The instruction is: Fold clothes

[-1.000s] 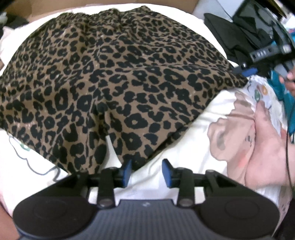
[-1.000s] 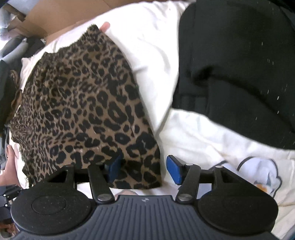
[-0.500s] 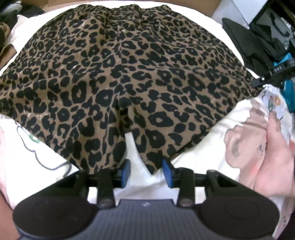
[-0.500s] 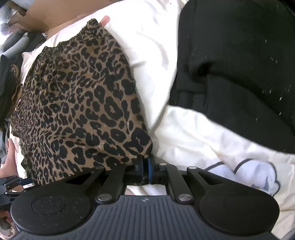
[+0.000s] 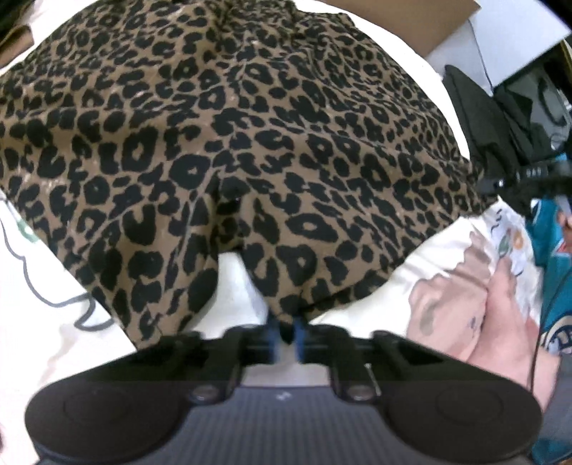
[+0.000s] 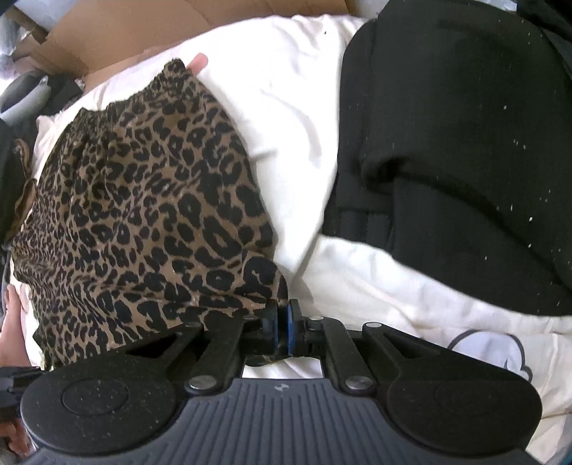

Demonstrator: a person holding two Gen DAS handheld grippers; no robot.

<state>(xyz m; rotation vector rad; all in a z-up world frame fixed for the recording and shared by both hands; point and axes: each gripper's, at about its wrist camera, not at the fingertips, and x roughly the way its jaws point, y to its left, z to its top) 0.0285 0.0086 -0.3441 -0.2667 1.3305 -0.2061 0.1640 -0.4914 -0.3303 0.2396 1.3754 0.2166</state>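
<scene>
Leopard-print shorts (image 5: 250, 143) lie spread flat on a white printed sheet (image 5: 71, 339), waistband far, leg hems near. My left gripper (image 5: 284, 331) is shut on the hem of the right leg beside the crotch gap. In the right wrist view the shorts (image 6: 143, 221) lie to the left, and my right gripper (image 6: 282, 322) is shut on their near outer hem corner. The right gripper also shows at the right edge of the left wrist view (image 5: 529, 179), at the shorts' far right corner.
A black garment (image 6: 464, 143) lies on the sheet to the right of the shorts. A cardboard box (image 6: 143, 32) stands behind the bed. A bare hand (image 5: 507, 322) rests on the sheet at right. Teal clothing (image 5: 550, 243) lies beyond it.
Both grippers were open a second ago. The right one shut on the hem corner half a second ago. The left one moved up to the leg hem and has now shut on it.
</scene>
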